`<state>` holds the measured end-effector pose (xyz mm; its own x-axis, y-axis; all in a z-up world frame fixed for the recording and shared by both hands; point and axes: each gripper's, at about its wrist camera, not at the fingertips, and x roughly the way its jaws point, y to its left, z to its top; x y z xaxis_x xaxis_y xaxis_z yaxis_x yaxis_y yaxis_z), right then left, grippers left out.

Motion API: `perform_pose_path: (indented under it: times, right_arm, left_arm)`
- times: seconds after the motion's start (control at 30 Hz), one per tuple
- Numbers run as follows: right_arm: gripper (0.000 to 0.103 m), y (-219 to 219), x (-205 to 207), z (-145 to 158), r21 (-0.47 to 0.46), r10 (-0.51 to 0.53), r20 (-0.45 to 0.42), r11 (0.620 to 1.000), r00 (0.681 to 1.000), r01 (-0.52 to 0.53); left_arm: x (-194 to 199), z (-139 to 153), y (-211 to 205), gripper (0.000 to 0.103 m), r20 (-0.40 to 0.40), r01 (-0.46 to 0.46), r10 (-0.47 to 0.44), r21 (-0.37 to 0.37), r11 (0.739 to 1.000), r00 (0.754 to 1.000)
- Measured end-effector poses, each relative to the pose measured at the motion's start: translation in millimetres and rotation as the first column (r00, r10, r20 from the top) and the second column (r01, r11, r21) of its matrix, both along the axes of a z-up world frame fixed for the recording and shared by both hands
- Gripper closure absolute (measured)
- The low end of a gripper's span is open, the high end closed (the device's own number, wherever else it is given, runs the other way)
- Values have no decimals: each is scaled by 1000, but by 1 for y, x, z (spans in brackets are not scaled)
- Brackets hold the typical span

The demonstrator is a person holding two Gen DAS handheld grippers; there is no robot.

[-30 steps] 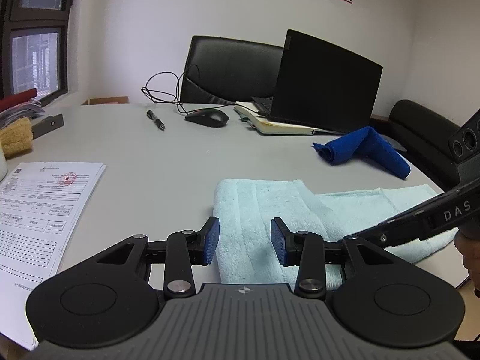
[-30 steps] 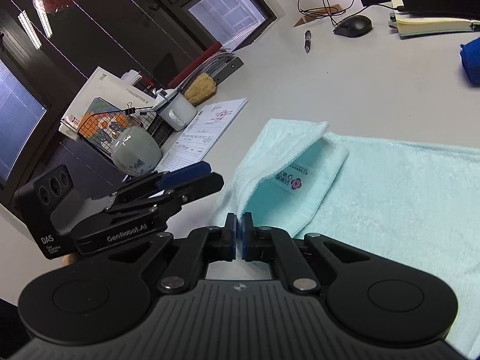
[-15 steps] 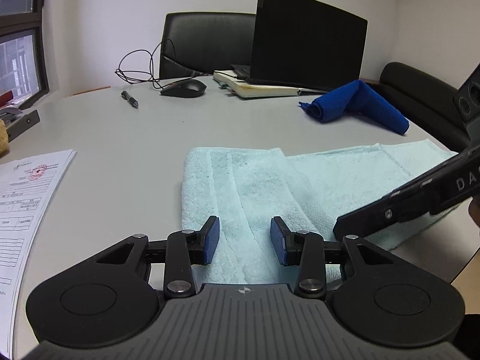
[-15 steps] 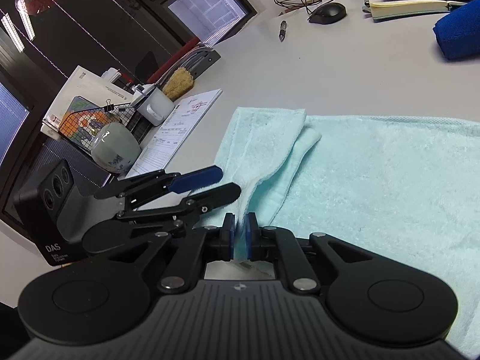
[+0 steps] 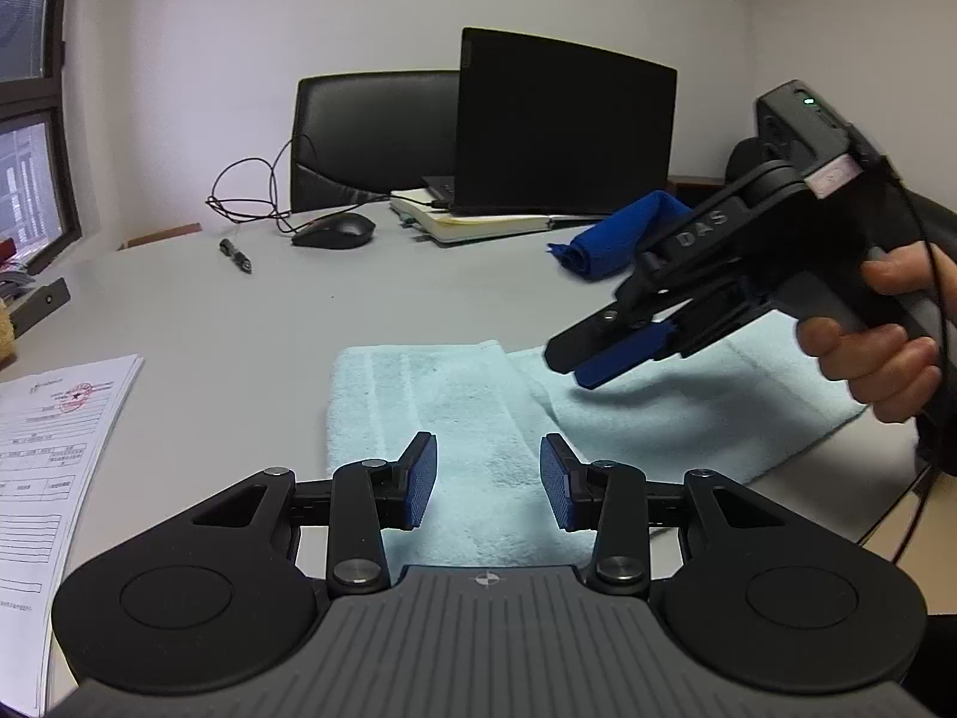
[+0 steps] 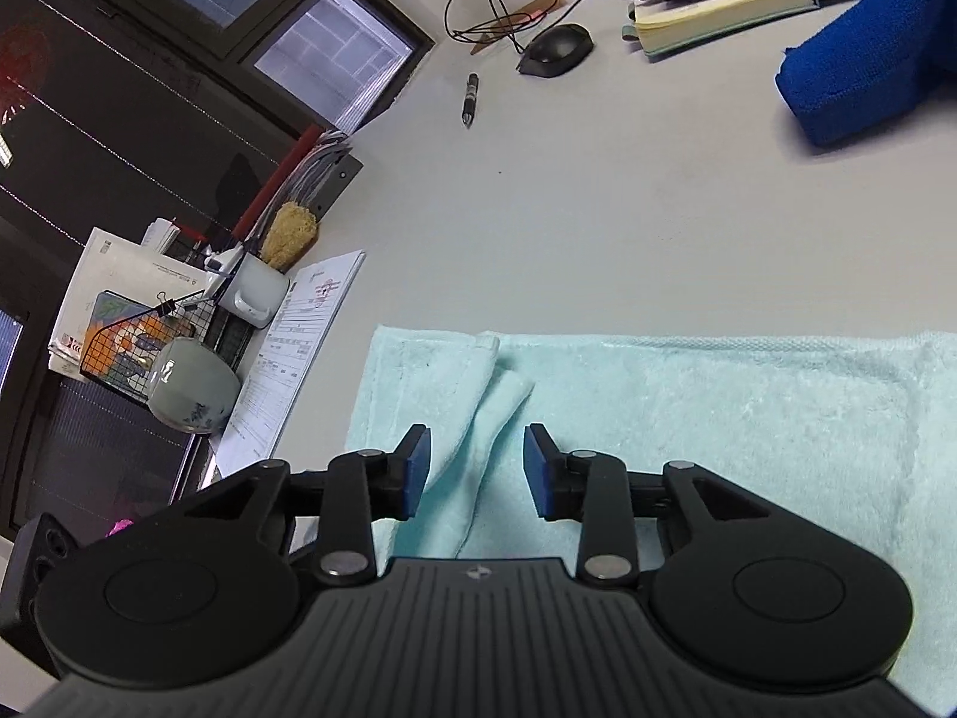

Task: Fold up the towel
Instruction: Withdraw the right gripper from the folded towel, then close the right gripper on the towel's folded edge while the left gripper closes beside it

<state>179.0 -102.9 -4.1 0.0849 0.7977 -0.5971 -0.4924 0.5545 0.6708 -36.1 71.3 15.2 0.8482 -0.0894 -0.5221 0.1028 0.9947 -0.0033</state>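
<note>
A light mint towel (image 5: 466, 413) lies flat on the grey table (image 5: 251, 329), its left end folded over onto the rest. It also shows in the right wrist view (image 6: 706, 407), where the folded flap (image 6: 454, 395) lies at the left. My left gripper (image 5: 485, 490) is open and empty, just above the folded end. My right gripper (image 6: 475, 469) is open and empty above the flap's edge. In the left wrist view the right gripper (image 5: 604, 359) hovers above the towel, held by a hand.
A blue cloth (image 5: 616, 233), laptop (image 5: 562, 131), notebook (image 5: 478, 224), mouse (image 5: 335, 231), pen (image 5: 236, 254) and cable lie at the far side. Papers (image 5: 48, 449) lie left of the towel. A mug (image 6: 191, 386) and desk clutter stand at the left edge.
My right gripper has opened, let go of the towel edge and risen above it. The folded flap now lies flat. My left gripper stays open and has drawn back slightly.
</note>
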Motion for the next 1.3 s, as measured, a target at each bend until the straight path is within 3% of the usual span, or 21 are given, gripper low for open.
perform_pose_path:
  times: [0.2,0.4,0.5,0.57,0.7,0.8,1.0,1.23,1.3]
  right_arm:
    - [67,18,7,-6,-13,33,-10,999,999,-33]
    - [67,26,12,-8,-2,38,-23,999,999,-38]
    - [73,29,13,-9,8,43,-27,999,999,-42]
    - [82,30,14,-10,16,44,-34,999,998,-44]
    - [80,32,14,-10,14,45,-31,999,998,-45]
    - [79,34,14,-10,0,50,-23,999,999,-50]
    - [79,36,15,-9,-2,56,-16,998,998,-56]
    - [79,39,15,-10,-14,64,-6,998,998,-64]
    - [79,39,15,-11,-18,66,-1,998,998,-66]
  left_arm:
    - [-6,-3,-12,61,-20,47,-48,-23,999,999]
    - [-12,-12,-18,59,-52,98,-97,2,995,994]
    - [-12,-16,-20,59,-68,121,-119,18,993,991]
    - [-12,-19,-22,59,-76,131,-129,27,991,989]
    - [-11,-20,-22,60,-76,139,-136,40,989,988]
    - [-9,-19,-22,68,-64,140,-136,64,988,989]
    - [-6,-21,-28,68,-67,166,-158,140,976,985]
    - [-7,-26,-33,69,-56,164,-156,169,972,986]
    - [-8,-28,-31,77,-46,170,-165,152,974,985]
